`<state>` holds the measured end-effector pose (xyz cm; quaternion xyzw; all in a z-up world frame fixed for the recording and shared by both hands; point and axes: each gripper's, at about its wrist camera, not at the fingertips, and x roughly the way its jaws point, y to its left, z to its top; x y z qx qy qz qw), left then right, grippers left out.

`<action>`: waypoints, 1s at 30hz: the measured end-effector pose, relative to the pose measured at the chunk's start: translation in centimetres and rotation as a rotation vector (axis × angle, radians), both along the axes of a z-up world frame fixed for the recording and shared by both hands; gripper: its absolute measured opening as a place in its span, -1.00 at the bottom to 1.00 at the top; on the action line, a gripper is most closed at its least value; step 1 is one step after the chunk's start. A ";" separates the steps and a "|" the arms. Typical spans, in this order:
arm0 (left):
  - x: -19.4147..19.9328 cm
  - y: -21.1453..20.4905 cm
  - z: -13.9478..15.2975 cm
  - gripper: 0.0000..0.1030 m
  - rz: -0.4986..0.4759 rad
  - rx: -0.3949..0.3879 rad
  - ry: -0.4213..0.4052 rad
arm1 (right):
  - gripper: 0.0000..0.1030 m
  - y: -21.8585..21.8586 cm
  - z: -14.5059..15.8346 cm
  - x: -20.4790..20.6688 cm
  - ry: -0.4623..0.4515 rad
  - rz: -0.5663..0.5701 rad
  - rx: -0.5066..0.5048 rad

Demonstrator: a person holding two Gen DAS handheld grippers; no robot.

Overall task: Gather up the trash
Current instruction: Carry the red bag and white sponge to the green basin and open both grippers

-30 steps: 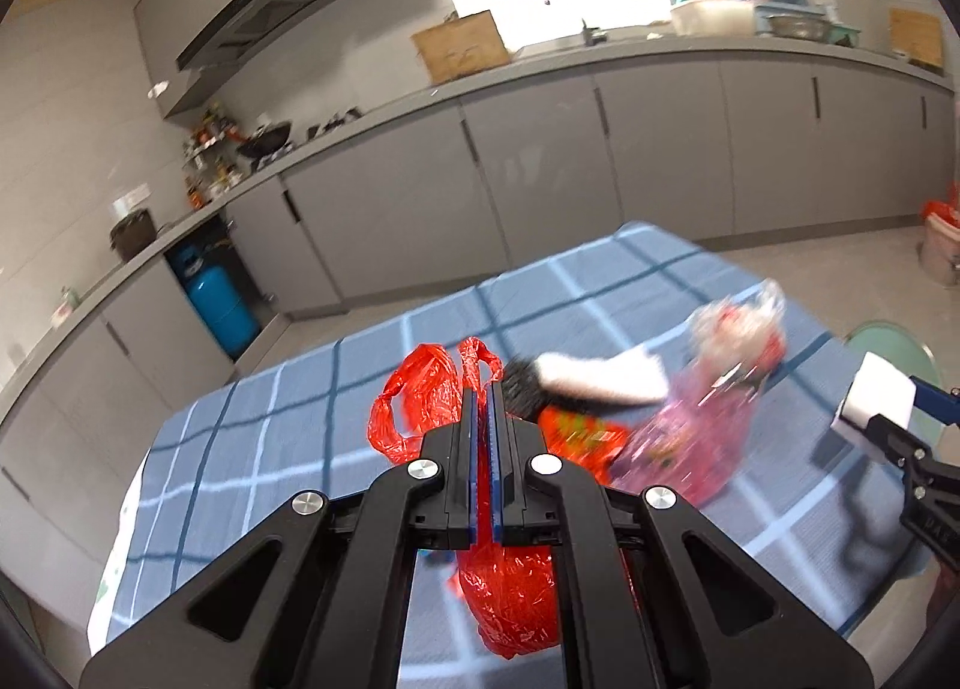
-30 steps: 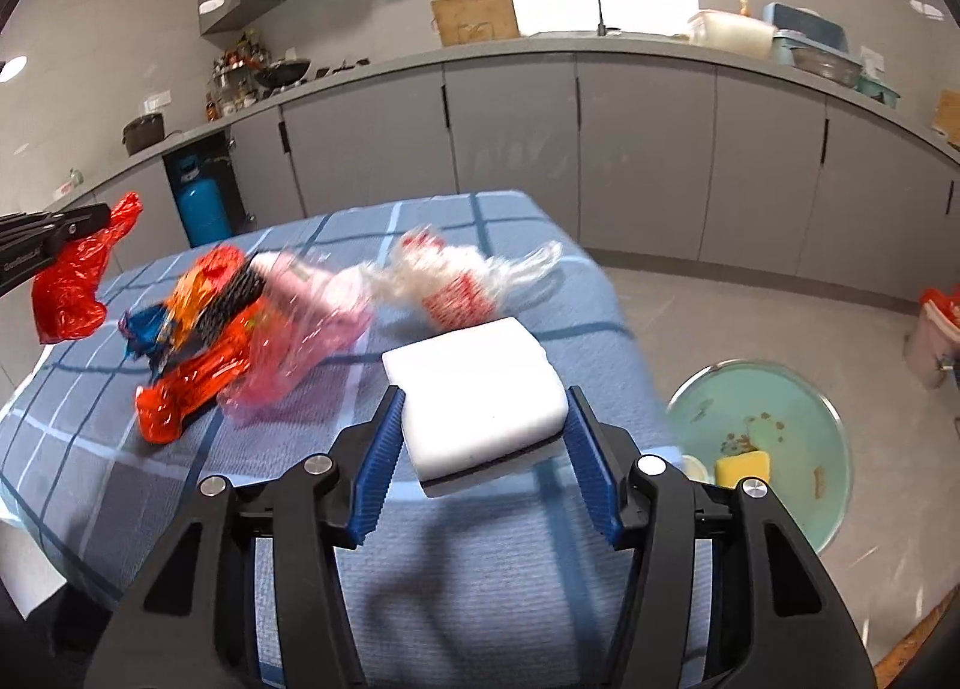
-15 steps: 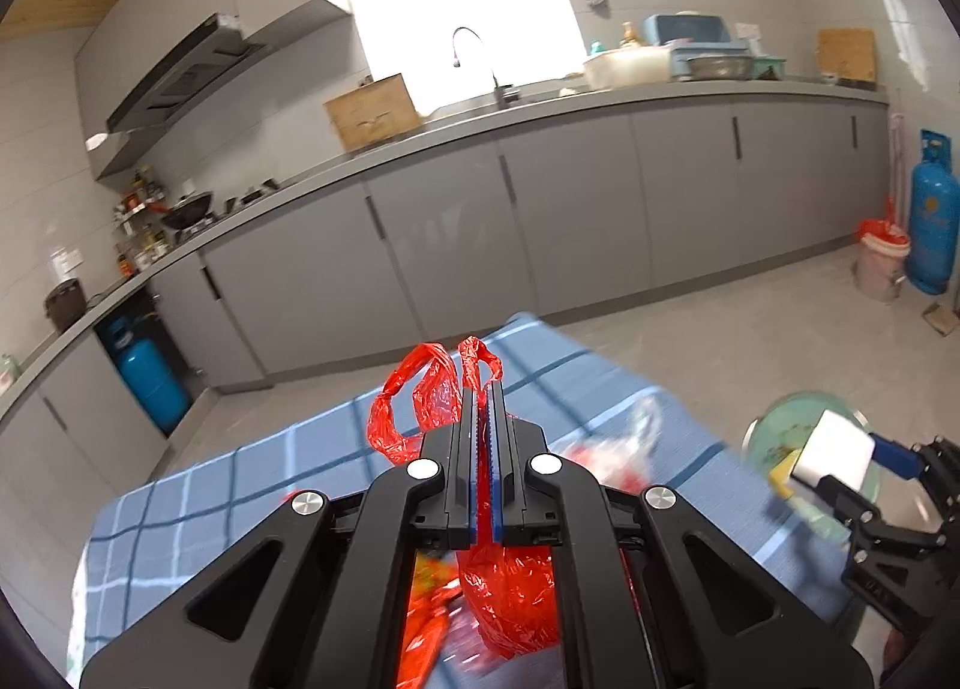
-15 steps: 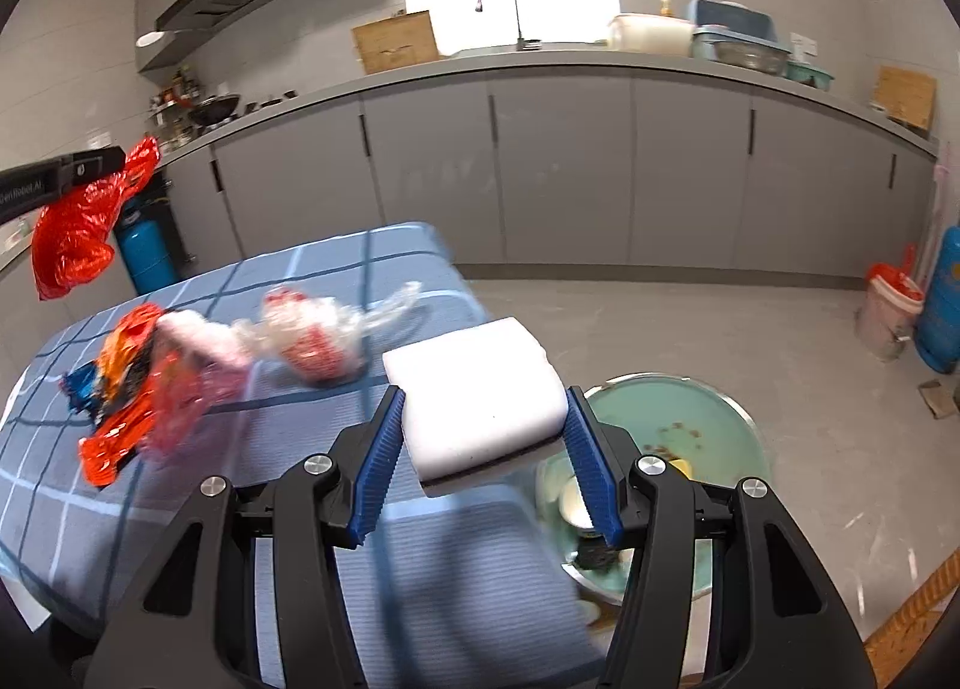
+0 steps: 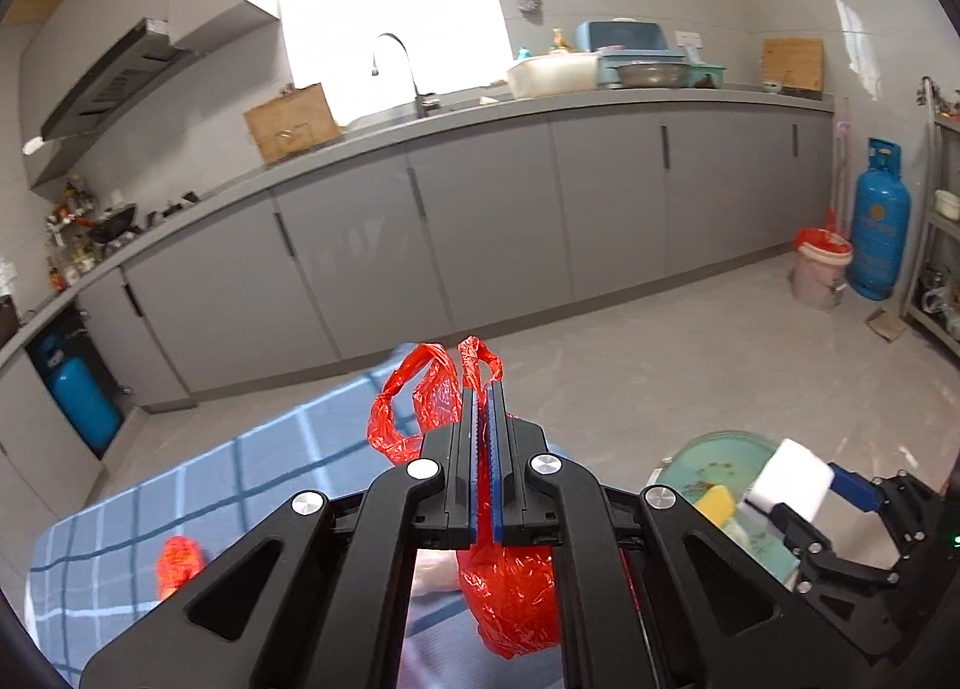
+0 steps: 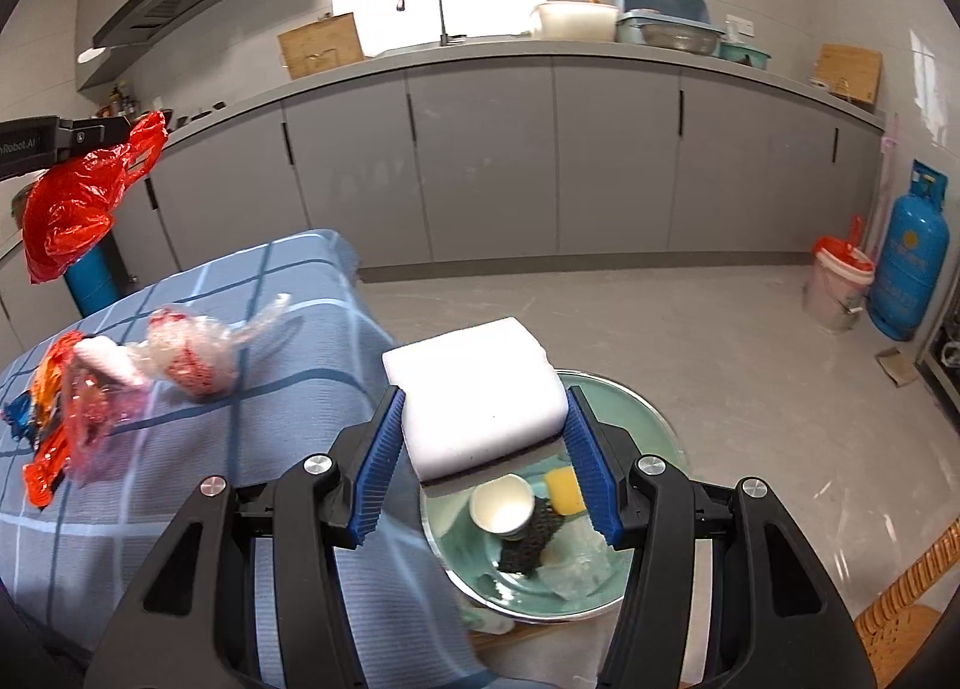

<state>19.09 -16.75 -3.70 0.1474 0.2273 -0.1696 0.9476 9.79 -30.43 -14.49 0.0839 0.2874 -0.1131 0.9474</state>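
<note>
So the white foam block [image 6: 480, 389] is wedged between the right gripper [image 6: 483, 470]'s blue jaws, which are spread about halfway and squeezing its two sides. It hangs right over the green basin [image 6: 648, 431] on the floor, at roughly 5 o'clock from the cloth-covered surface [image 6: 312, 341]. My guess is the basin is the trash spot, since a paper cup [image 6: 501, 506], a yellow sponge [image 6: 564, 488] and a dark scrubber [image 6: 531, 539] are already sitting in it.

The left gripper [image 5: 485, 389] has its jaws pressed together on the handles of a red plastic bag [image 5: 510, 593], so the bag dangles below them, clear of the surface. Looks like it's being carried the same way.

Still on the surface, out around 9 o'clock from the block: a pile of crinkly wrappers [image 6: 186, 353] and an orange packet [image 6: 45, 464]. So the job's only partly done, I'd say.
</note>
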 end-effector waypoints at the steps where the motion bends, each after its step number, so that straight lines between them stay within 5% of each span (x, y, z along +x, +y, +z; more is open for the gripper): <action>1: 0.0 -0.5 -0.2 -0.92 -0.013 -0.002 0.002 | 0.05 -0.3 -0.1 0.0 0.003 -0.007 0.000; 11: 0.0 -6.8 -2.8 -0.92 -0.155 -0.001 0.051 | 0.06 -4.2 -3.0 0.5 0.050 -0.075 0.011; 23: 1.0 -11.8 -9.9 -0.88 -0.259 0.036 0.211 | 0.10 -7.3 -7.1 1.3 0.106 -0.103 0.029; 24: 1.1 -12.2 -10.2 -0.84 -0.264 0.035 0.216 | 0.16 -7.4 -7.3 1.3 0.107 -0.102 0.031; 26: 1.1 -12.7 -10.8 -0.21 -0.266 0.049 0.219 | 0.23 -7.8 -7.8 1.3 0.102 -0.099 0.041; 30: 1.1 -12.6 -11.2 0.13 -0.253 0.059 0.207 | 0.42 -8.3 -8.4 1.2 0.111 -0.127 0.062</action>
